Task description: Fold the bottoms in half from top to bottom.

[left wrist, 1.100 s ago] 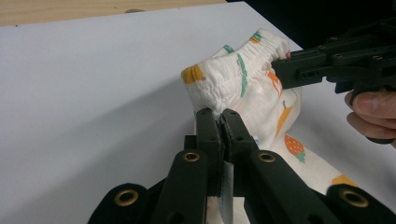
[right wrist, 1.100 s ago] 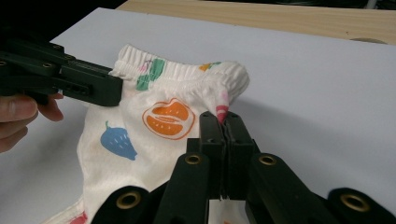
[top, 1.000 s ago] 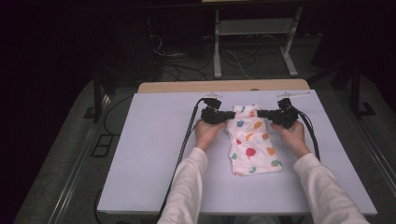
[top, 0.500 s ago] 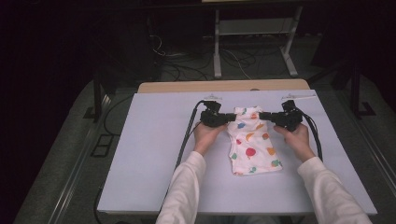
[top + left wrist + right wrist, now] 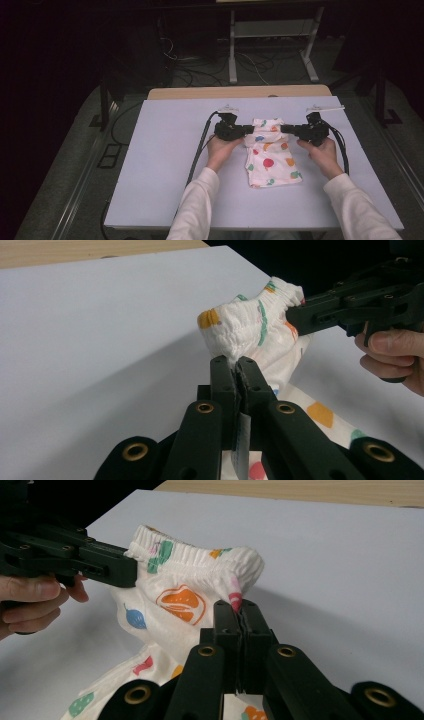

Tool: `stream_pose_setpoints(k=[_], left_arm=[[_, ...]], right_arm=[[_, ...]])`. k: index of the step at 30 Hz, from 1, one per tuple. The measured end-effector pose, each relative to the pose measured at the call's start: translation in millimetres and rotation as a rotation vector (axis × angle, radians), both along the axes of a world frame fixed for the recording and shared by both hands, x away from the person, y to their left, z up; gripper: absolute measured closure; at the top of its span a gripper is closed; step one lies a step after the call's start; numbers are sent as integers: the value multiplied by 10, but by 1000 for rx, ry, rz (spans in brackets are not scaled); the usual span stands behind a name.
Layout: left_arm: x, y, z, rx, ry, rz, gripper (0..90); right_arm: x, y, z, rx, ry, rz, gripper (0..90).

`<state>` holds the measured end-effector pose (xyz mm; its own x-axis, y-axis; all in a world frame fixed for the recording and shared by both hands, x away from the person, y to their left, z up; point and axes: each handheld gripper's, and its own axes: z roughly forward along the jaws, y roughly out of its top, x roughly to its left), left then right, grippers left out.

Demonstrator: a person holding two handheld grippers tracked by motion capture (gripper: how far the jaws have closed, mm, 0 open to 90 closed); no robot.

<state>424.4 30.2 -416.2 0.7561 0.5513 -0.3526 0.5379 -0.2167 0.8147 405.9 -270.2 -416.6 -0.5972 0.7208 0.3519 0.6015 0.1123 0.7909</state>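
At the near edge of the pale lilac sheet-covered counter [image 5: 150,165], two white-sleeved forearms enter and each hand carries one black two-jaw tool. The white cotton child's trousers printed with coloured fruit shapes [image 5: 270,162] lie at the middle of the counter, slightly toward its far edge, with the legs trailing flat toward the near edge and the elastic waistband raised off the surface. The left hand-held gripper [image 5: 244,131] has its jaws pressed together on the left end of the gathered waistband; in the left gripper view the fabric is pinched at the very tips [image 5: 235,362]. The right hand-held gripper [image 5: 286,129] is likewise pinching the right end of the waistband, seen between its tips in the right gripper view [image 5: 239,607]. The step in hand appears to be lifting and carrying the waistband, probably to fold or straighten the garment. To do it well, keep both grips firm, since each bite on the elastic is shallow and could slip. Move both hands at equal height and pace so the waistband stays level and lightly taut. Avoid over-stretching the elastic. Let the legs drag flat to prevent creases. Beyond the far edge, a strip of bare wooden board [image 5: 240,92] shows.
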Motion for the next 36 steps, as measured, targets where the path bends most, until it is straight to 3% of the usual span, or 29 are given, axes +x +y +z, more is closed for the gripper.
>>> stream_pose_setpoints(k=[14,30,36], left_arm=[[-200,-26,-87,-14,-4,-26,871],[-407,32,-213,-43,16,-40,871],[-468,29,-223,-32,12,-54,871]], right_arm=[[-217,-43,-76,-27,26,-3,871],[-412,-13,-93,-64,23,23,871],[-485,-29,-114,-66,33,37,871]])
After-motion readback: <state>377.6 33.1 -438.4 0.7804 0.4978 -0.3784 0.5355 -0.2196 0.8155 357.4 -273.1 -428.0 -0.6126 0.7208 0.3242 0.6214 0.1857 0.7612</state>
